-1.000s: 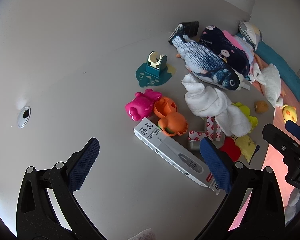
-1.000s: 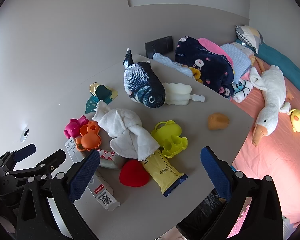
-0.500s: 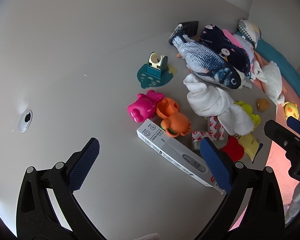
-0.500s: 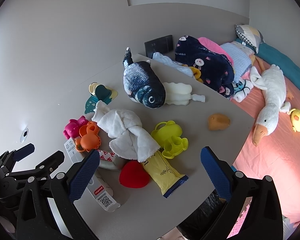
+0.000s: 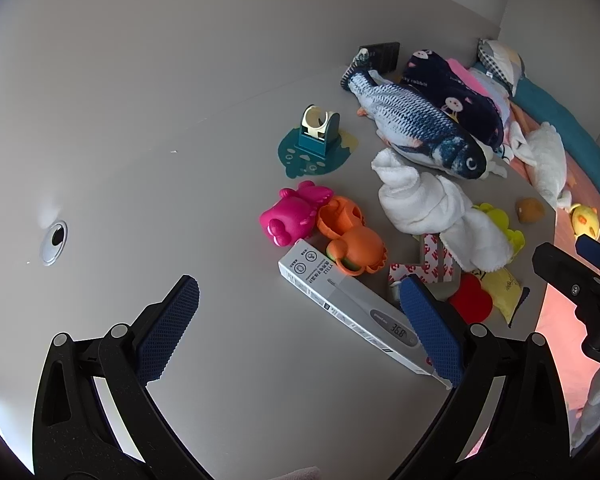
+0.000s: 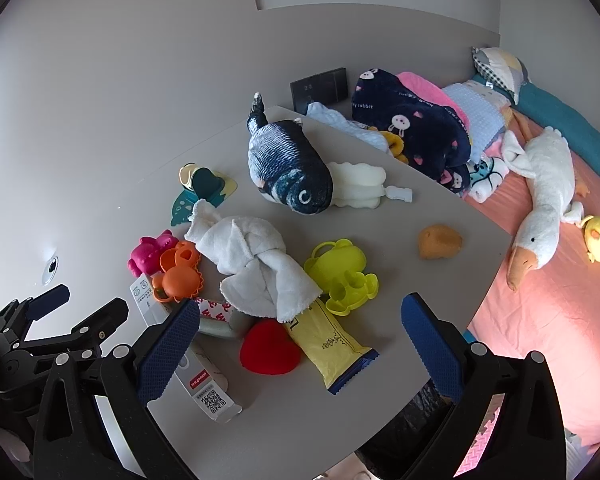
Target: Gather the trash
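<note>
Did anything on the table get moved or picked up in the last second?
No. Only the left gripper drifted a little, so the thermometer box slid slightly in its view. Both grippers stayed open and empty; the right gripper barely shifted. The white towel, fish toy and yellow packet lie as before.

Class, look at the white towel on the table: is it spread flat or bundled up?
Bundled up. The white towel is rolled and knotted in the middle, with one end lying over the yellow packet.
</note>
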Demonstrator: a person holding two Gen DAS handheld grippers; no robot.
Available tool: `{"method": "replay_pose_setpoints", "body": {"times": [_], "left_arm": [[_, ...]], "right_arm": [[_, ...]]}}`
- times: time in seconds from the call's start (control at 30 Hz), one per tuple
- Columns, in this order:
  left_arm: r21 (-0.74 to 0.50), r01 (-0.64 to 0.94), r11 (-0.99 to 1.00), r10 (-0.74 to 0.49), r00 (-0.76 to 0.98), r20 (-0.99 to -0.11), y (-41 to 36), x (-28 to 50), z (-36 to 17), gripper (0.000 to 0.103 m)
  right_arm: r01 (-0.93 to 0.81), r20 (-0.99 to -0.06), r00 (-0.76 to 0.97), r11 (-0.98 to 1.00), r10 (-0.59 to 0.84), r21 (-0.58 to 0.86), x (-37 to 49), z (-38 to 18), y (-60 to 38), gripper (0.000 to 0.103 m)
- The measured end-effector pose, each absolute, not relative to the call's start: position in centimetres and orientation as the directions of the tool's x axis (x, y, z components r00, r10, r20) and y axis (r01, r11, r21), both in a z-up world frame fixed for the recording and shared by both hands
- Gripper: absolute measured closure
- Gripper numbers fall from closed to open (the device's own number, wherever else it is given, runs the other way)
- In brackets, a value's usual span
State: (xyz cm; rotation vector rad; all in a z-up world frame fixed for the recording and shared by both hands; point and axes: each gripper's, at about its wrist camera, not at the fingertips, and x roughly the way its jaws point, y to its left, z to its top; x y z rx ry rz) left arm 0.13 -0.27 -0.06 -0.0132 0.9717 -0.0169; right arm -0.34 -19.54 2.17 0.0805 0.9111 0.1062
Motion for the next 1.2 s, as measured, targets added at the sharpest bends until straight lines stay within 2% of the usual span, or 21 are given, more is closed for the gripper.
{"method": "replay_pose_setpoints", "body": {"times": [1.07,1.2], "left_arm": [[-0.030,0.009,1.000,-0.030,0.557,-0.830,1.0,1.2,-0.8,0.006],[-0.017,0.002,1.000,-0.015,0.559,-0.829,1.5,2.1,-0.8,0.006]], "right_arm": [[-0.064,-0.801,0.581,0.990,0.143,0.129,0.8,1.4,-19.1,0.003],[-0.086,-0.802,0.578,0.989,0.149,0.122,1.5,1.5,-18.4,0.006]]}}
